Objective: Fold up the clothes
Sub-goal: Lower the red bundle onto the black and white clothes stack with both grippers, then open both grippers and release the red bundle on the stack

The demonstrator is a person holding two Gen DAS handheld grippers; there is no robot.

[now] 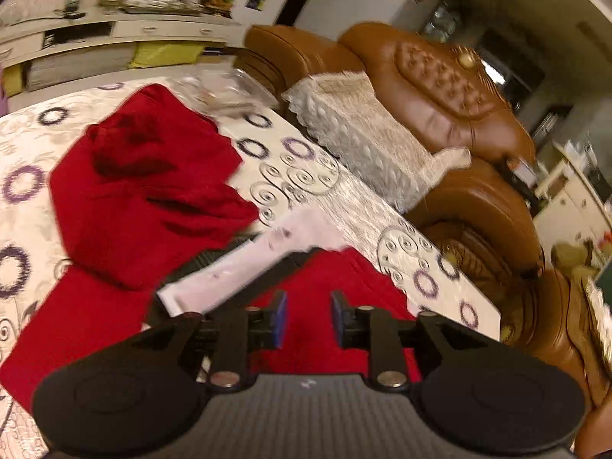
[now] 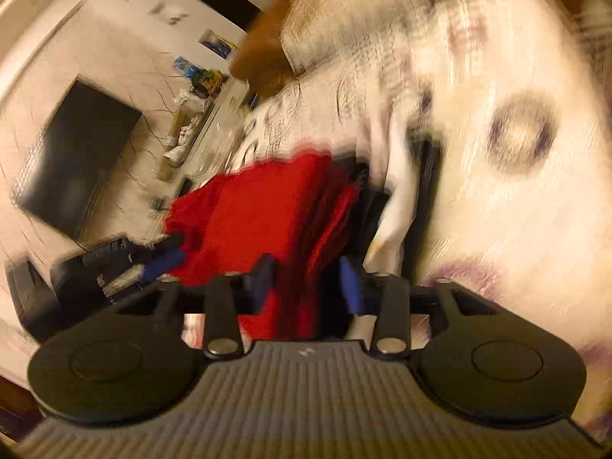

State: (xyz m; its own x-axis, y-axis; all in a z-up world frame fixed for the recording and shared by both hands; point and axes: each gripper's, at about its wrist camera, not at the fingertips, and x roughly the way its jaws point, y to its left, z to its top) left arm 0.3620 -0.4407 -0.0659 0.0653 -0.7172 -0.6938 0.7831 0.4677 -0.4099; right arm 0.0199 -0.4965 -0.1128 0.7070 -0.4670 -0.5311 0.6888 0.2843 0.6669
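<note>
A red garment (image 1: 145, 199) lies crumpled on the patterned tablecloth (image 1: 344, 206), with a white and black striped band (image 1: 244, 264) running across it. My left gripper (image 1: 308, 319) hovers over a flat red part of the cloth (image 1: 306, 290); its blue pads (image 1: 281, 317) stand apart with nothing between them. The right wrist view is blurred. There, a hanging fold of the red garment (image 2: 267, 206) runs down between the blue pads (image 2: 350, 283) of my right gripper (image 2: 306, 287), and a dark gap shows beside the right-hand pad. The left gripper (image 2: 160, 264) shows at the left.
A brown leather sofa (image 1: 440, 88) with a white lace cover (image 1: 355, 130) stands right behind the table. A clear plastic bag (image 1: 225, 91) lies at the far table edge. A low cabinet with clutter (image 1: 126, 34) and a dark TV screen (image 2: 76, 157) line the wall.
</note>
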